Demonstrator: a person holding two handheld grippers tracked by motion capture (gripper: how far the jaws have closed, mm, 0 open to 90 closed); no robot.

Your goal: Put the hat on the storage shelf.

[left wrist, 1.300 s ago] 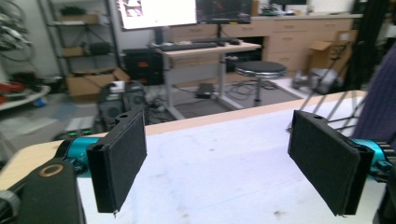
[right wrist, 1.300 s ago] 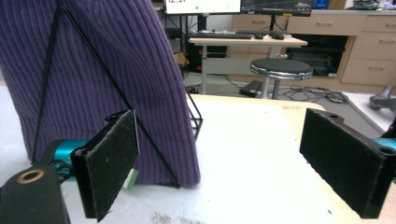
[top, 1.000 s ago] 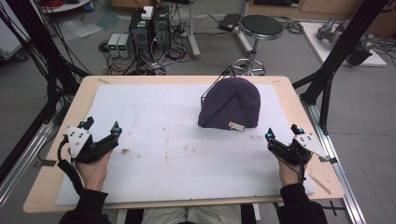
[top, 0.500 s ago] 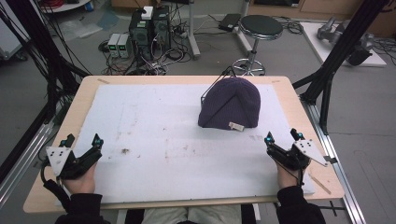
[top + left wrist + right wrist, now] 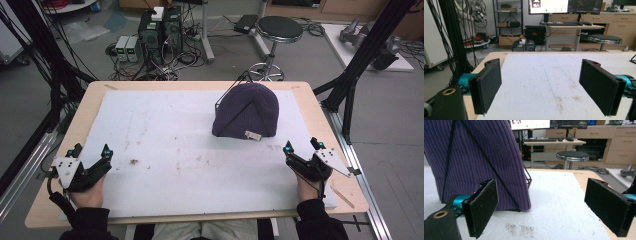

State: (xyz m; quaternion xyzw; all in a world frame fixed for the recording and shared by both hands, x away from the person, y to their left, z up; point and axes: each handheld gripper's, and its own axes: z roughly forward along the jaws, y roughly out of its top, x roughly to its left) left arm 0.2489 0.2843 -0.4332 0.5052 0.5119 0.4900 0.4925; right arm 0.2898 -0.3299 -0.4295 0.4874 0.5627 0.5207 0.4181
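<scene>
A purple knit beanie [image 5: 245, 112] sits draped over a black wire stand [image 5: 227, 92] on the white mat [image 5: 165, 135], right of centre and towards the back. A small pale tag [image 5: 253, 135] hangs at its near hem. My left gripper [image 5: 91, 150] rests open near the mat's front left corner, far from the beanie. At the front right my right gripper [image 5: 301, 145] is open too, just in front of and to the right of the beanie. The right gripper view shows the beanie [image 5: 474, 157] and stand wires [image 5: 486, 162] close ahead of the open gripper [image 5: 541, 205]. Bare mat [image 5: 544, 75] lies between the left gripper [image 5: 542, 85] jaws.
The mat covers most of a wooden table [image 5: 320, 107]. Black frame posts [image 5: 360, 65] stand at both sides of it. Behind the table are a round stool [image 5: 278, 30], computer boxes [image 5: 160, 25] and cables on the floor. Faint brown smudges [image 5: 134, 161] mark the mat.
My left gripper has drawn back towards the person and to the left, near the mat's front corner. The right gripper and the beanie have stayed put.
</scene>
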